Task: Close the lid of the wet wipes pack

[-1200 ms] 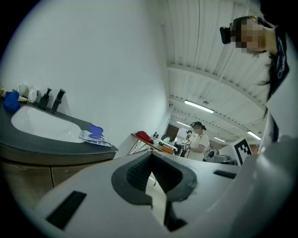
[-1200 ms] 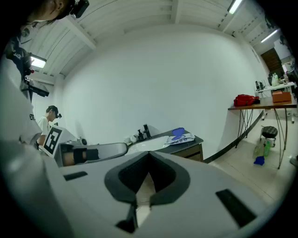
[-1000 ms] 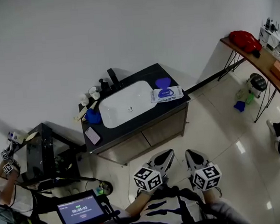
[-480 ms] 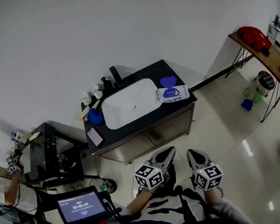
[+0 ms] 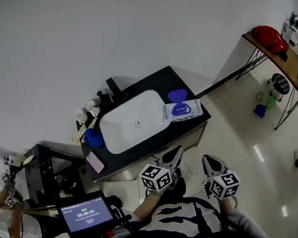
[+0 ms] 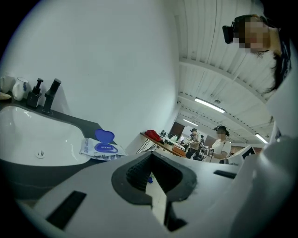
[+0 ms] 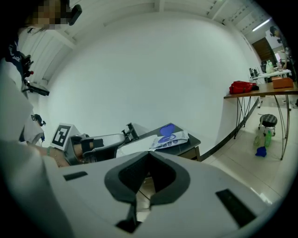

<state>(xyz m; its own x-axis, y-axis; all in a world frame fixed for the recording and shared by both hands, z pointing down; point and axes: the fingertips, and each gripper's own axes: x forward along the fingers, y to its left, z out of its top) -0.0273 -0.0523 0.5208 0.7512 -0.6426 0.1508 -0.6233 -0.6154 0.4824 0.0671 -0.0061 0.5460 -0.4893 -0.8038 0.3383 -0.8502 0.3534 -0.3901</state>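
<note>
While lid (image 5: pixel 177 94) stands up, pack (image 5: pixel 182 110) lies (beside sink (image 5: pixel 119 129))

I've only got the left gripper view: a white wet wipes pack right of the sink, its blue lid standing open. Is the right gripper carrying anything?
Observer: No; the right gripper has its jaws together on nothing.
Operator: Anything at the black counter's left end that I'm missing?
Observer: A pale flat phone lies at its front left corner.
Operator: Is my gripper over the counter?
Observer: It seems not; the head view shows the left gripper before the front edge, apart from the white wet wipes pack.
</note>
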